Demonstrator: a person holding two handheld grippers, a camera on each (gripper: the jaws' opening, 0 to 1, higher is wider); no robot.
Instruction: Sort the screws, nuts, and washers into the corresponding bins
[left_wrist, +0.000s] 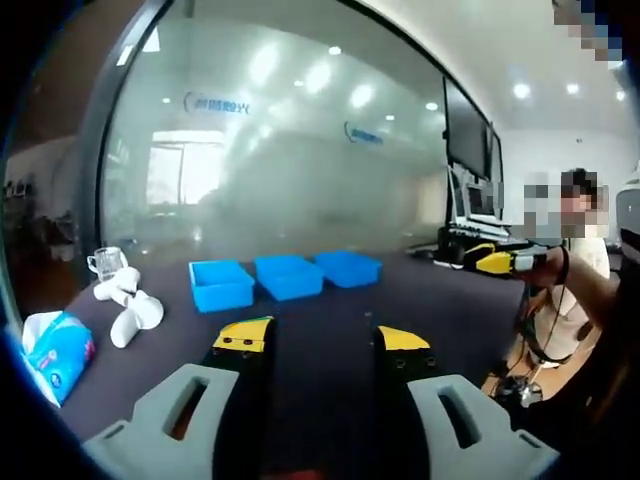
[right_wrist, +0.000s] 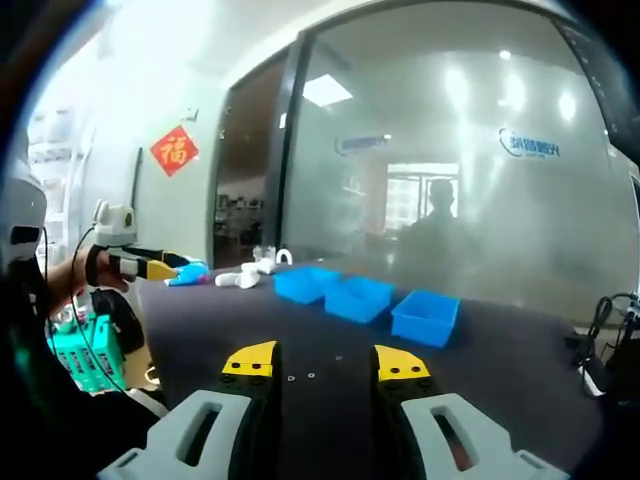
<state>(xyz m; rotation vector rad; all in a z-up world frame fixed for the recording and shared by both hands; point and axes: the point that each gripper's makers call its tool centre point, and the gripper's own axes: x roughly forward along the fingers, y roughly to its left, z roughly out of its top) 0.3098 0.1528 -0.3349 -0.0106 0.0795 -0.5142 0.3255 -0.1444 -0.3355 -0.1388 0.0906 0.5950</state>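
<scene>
Both tools, left (left_wrist: 322, 340) and right (right_wrist: 326, 362), gape empty above the matte dark table (right_wrist: 330, 335), short of three rectangular blue plastic bins (right_wrist: 360, 298).

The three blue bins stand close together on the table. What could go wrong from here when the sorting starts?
The blue bins look identical and show no label, so a part could land in the wrong one. The small parts on the dark table are tiny specks, hard to see and pinch; both grippers, left gripper and right gripper, are open and empty.
</scene>
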